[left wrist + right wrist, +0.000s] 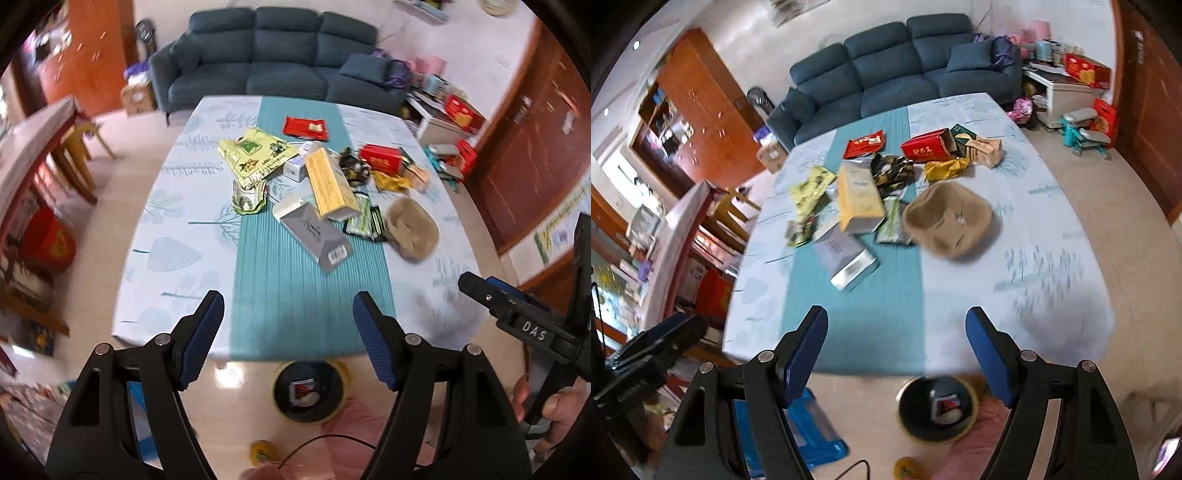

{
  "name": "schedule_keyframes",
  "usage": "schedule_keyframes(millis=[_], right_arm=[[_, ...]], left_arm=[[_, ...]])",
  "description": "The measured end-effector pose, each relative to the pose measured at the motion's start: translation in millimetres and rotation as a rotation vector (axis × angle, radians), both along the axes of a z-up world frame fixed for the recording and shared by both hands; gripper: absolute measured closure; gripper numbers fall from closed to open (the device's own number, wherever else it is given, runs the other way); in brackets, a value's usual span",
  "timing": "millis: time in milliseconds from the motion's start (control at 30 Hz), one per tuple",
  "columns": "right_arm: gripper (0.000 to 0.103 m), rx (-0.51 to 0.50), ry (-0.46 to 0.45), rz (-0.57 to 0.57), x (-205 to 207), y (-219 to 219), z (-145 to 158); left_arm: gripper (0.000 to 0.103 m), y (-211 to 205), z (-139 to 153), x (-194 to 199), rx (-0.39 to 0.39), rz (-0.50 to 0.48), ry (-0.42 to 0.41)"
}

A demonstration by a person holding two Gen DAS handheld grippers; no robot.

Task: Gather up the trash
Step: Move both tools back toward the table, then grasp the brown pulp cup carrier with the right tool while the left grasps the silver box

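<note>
Both grippers hang above the near edge of the table [155, 236], fingers spread wide with nothing between them: the left gripper [288, 339] and the right gripper [897, 354]. Trash lies heaped mid-table: a yellow box [330, 184], a grey box [317, 236], a brown paper tray [947, 221], red packets. On the floor below sits a yellow-rimmed bin [308, 391], apparently holding a wrapper, though blurred.
</note>
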State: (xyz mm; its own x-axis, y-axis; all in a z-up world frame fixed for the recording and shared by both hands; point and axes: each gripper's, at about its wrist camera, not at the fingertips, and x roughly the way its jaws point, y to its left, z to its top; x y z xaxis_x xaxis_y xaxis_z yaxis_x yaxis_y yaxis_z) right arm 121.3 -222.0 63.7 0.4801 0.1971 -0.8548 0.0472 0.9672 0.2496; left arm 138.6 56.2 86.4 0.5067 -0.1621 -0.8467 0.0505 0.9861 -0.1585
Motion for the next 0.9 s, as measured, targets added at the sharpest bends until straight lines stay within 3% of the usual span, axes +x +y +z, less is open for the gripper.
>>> schedule_keyframes(millis=[100, 267, 467, 733, 800, 900], right_arm=[[0.025, -0.017, 0.026, 0.053, 54.2, -21.9, -12.8], [0.025, -0.056, 0.072, 0.148, 132.3, -57.5, -42.7], [0.025, -0.074, 0.154, 0.250, 183.9, -79.8, -86.6], [0.029, -0.062, 0.214, 0.344, 204.9, -77.6, -126.4], [0.041, -0.064, 0.228, 0.365, 208.4, -75.5, -133.6], [0.049, -0.046, 0.254, 0.391, 211.3, -72.8, -142.7]], left_arm=[[0.026, -15.1, -21.3, 42.4, -0.050, 0.054, 0.092], [0.025, -47.9, -69.1, 106.9, -0.092, 0.167, 0.225], [0.025, -69.7, -118.5, 153.7, -0.105, 0.278, 0.328], [0.025, -76.6, -161.4, 179.1, -0.074, 0.377, 0.410], [0.025, -77.1, -167.5, 182.2, -0.067, 0.394, 0.422], [0.025, -80.4, -176.9, 186.0, -0.051, 0.417, 0.438]])
